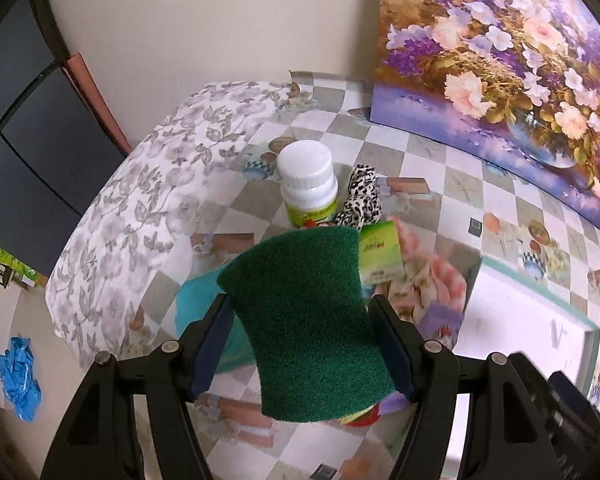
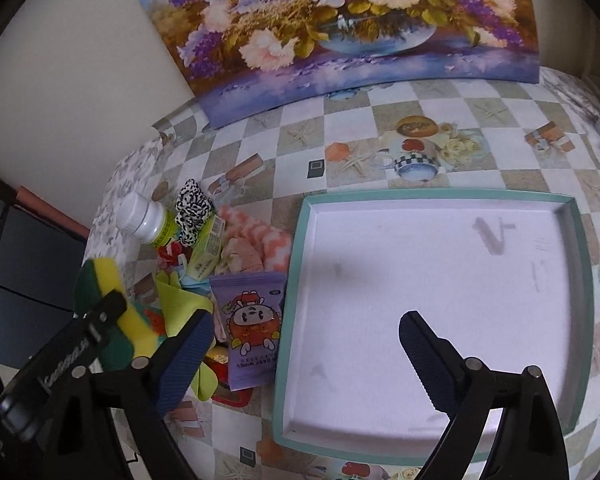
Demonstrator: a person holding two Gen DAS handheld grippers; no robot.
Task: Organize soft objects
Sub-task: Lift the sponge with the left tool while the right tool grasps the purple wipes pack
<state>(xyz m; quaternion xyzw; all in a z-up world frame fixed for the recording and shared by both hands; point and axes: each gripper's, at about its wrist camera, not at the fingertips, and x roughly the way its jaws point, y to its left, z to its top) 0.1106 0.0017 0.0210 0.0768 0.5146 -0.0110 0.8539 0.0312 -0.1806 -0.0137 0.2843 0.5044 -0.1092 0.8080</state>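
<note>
Up close, the left gripper [image 1: 304, 340] is pinching a green scouring sponge [image 1: 306, 320]. Only the right wrist view is showing its yellow foam, while the right gripper [image 2: 300, 354] is hanging spread over the teal-rimmed tray [image 2: 440, 194].

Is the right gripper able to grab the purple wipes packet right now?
Probably yes. The right gripper is open and empty, and the wipes packet lies uncovered on top of the pile beside its left finger.

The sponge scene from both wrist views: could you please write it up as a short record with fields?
left gripper: shut on the sponge, green scouring side to the camera, yellow foam behind, lifted off the pile
right gripper: open, nothing between its fingers, over the tray
tray: white, teal rim, nothing in it
pile left of tray: wipes pack, pill bottle, spotted scrunchie, pink cloth
</note>
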